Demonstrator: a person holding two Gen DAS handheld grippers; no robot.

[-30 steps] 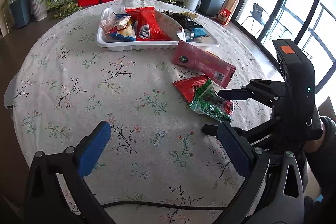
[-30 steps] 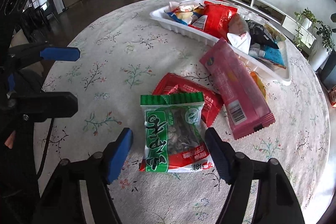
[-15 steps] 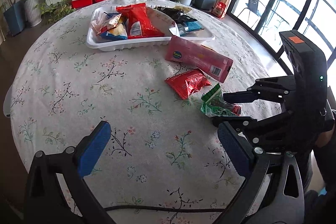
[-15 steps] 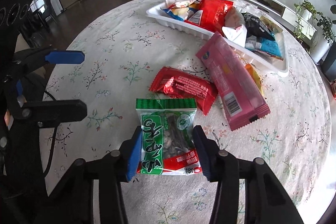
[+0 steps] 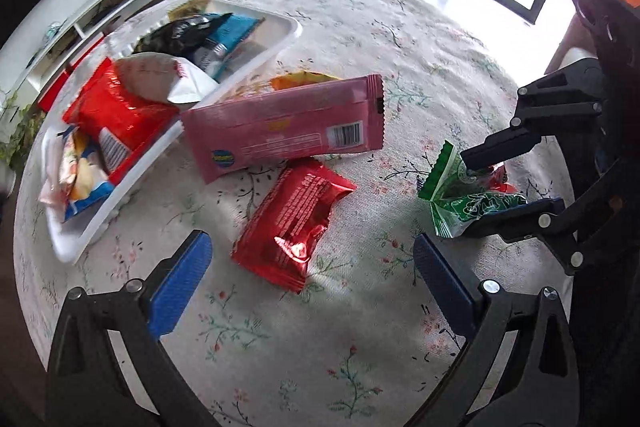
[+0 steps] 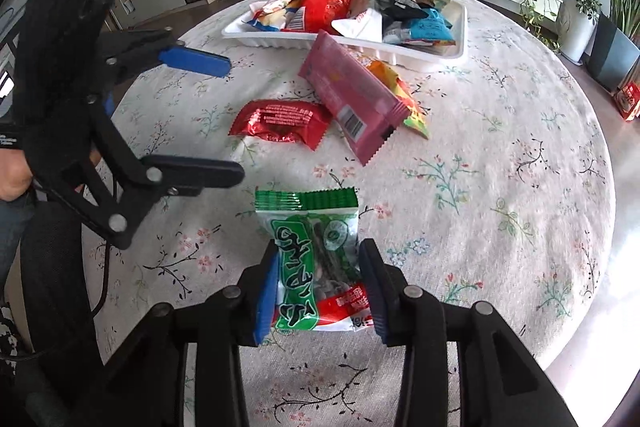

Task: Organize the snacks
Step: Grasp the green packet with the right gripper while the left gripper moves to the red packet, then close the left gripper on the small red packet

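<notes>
1. Now our right gripper (image 6: 318, 291) is closing on the green packet (image 6: 316, 259), pads pressing its sides just above the tablecloth (image 6: 500, 187).
2. Our left gripper (image 5: 312, 291) hangs wide open and empty over the red packet (image 5: 294, 221).
3. We judge the green packet light, crinkly and slippery, so we hold it mid-body.
4. The white tray (image 6: 440, 57) sits well apart.
</notes>
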